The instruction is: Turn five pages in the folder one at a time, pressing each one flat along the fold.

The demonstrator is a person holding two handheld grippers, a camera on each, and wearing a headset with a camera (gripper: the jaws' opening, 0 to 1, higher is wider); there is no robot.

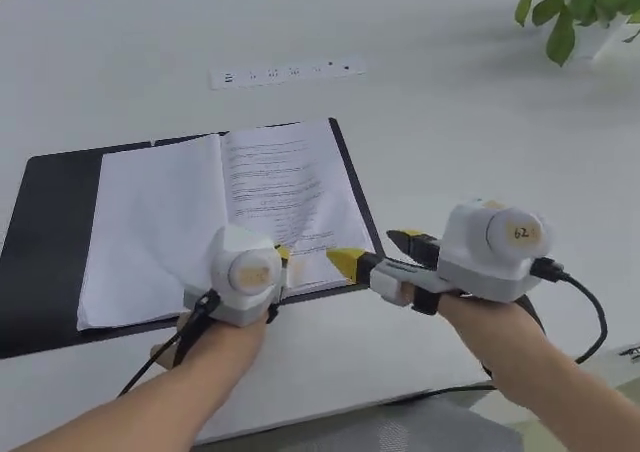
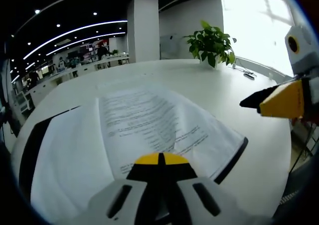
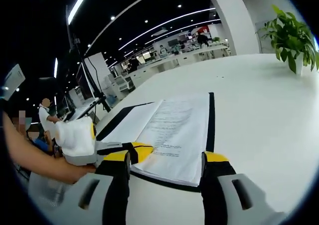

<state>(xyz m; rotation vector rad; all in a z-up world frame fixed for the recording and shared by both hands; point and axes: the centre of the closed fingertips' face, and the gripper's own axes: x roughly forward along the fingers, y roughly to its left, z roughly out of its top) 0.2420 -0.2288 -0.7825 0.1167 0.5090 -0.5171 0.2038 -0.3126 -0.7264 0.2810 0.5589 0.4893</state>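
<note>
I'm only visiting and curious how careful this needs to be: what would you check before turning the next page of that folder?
1. Folder lying open on the table: ok.
2. Right gripper open, with the folder's near right corner showing between its jaws: ok.
3. Only one page between those jaws: cannot tell.
4. Left gripper shut, over the right page near its lower edge: ok.
5. Left page bare, ready to receive the turned sheet: ok.

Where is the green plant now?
In the head view the plant stands top right on the white table, beyond the open folder, right of the power strip.
</note>
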